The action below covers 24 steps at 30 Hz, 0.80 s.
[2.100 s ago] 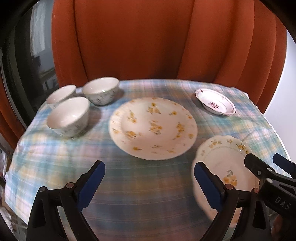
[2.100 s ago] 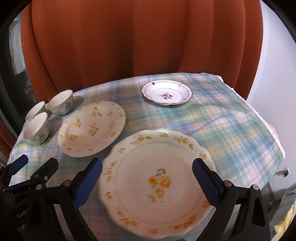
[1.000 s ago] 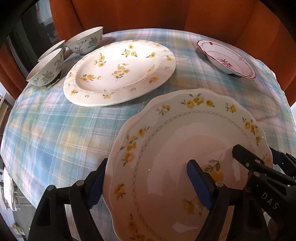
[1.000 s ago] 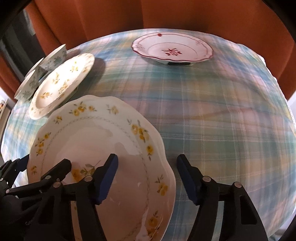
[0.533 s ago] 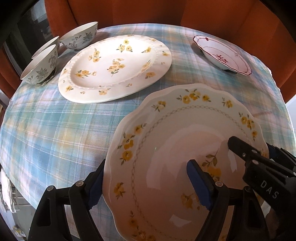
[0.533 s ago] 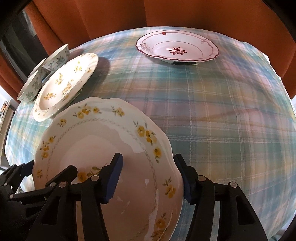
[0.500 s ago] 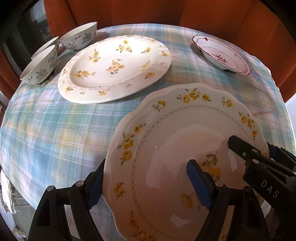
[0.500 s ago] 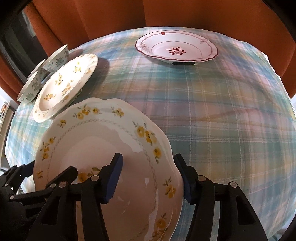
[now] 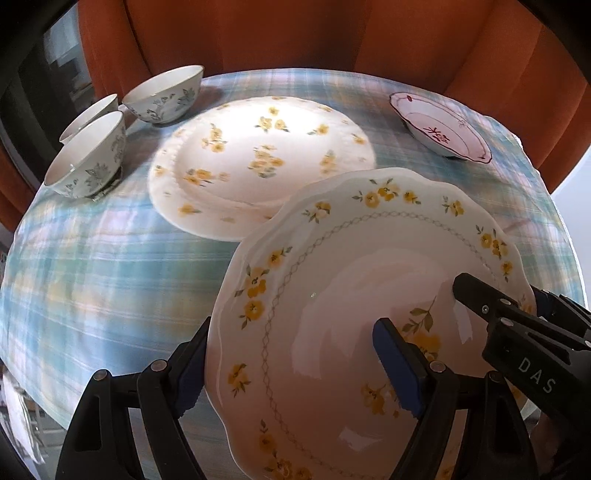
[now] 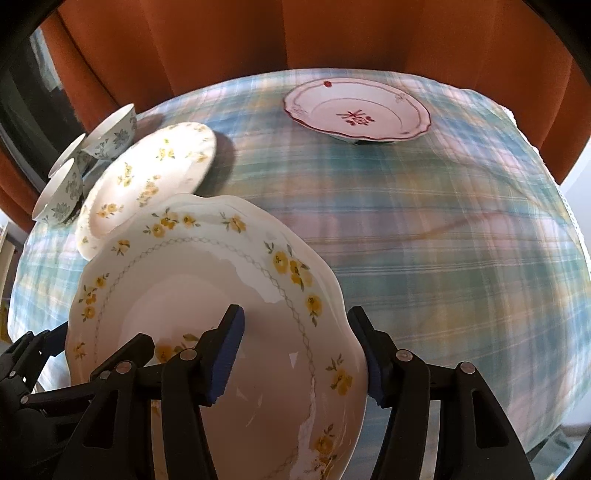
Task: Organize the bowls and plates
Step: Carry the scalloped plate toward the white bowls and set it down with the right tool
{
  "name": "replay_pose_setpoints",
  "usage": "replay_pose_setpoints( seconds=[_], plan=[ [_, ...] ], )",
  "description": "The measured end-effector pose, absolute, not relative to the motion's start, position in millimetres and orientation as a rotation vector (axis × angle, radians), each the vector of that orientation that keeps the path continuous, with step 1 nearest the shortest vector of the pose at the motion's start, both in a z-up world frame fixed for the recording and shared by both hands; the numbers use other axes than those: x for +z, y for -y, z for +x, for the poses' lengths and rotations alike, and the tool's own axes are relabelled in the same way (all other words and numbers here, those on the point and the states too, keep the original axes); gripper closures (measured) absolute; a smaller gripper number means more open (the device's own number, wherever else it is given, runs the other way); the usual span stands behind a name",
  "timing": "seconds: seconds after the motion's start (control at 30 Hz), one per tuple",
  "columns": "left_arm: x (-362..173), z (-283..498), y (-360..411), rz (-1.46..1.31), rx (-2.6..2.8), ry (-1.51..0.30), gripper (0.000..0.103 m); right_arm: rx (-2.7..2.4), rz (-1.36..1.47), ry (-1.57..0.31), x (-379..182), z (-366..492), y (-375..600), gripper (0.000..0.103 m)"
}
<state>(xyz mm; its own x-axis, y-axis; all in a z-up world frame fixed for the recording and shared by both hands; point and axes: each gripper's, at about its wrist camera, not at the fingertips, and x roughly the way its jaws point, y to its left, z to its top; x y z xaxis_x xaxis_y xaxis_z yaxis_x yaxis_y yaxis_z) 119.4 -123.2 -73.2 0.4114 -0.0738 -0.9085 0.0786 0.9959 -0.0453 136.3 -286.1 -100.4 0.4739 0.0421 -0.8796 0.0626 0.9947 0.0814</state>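
A scalloped white plate with yellow flowers (image 9: 332, 280) (image 10: 207, 288) is held above the checked tablecloth by both grippers. My left gripper (image 9: 291, 365) is shut on its left rim, one finger under, one on top. My right gripper (image 10: 299, 354) is shut on its right rim. The plate's far edge overlaps a larger round plate with yellow flowers (image 9: 258, 155) (image 10: 147, 173) lying on the cloth. Three floral bowls (image 9: 88, 158) (image 10: 62, 188) stand at the far left. A deep plate with red trim (image 9: 439, 129) (image 10: 354, 110) sits at the far right.
The round table under the blue-green checked cloth (image 9: 92, 266) (image 10: 461, 240) drops away at all sides. An orange curtain (image 9: 295, 33) hangs close behind it. A dark window or screen (image 9: 40, 88) is at the far left.
Both grippers have lifted the scalloped plate and carried it forward and left; its far edge now overlaps the large round plate. The views have risen and tilted up.
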Motion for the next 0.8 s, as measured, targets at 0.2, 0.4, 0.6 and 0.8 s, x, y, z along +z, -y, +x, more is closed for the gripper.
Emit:
replay_pose_setpoints(
  seconds=[0.2,0.4,0.6,0.8],
  plan=[
    [-65,123,84,0.029,-0.141,-1.133,0.020,-0.058,0.131,-1.063,-92,135,245,0.041],
    [-58,131,39,0.021,-0.162,-1.106,0.020,-0.081,0.130,-1.062,-89,136,200,0.041],
    [-61,137,0,0.041,-0.191,-1.104,0.020,-0.112,0.143,-1.048,-90,141,158,0.041],
    [-67,140,-42,0.047,-0.190,-1.119,0.020,-0.119,0.153,-1.061,-98,143,116,0.041]
  ],
)
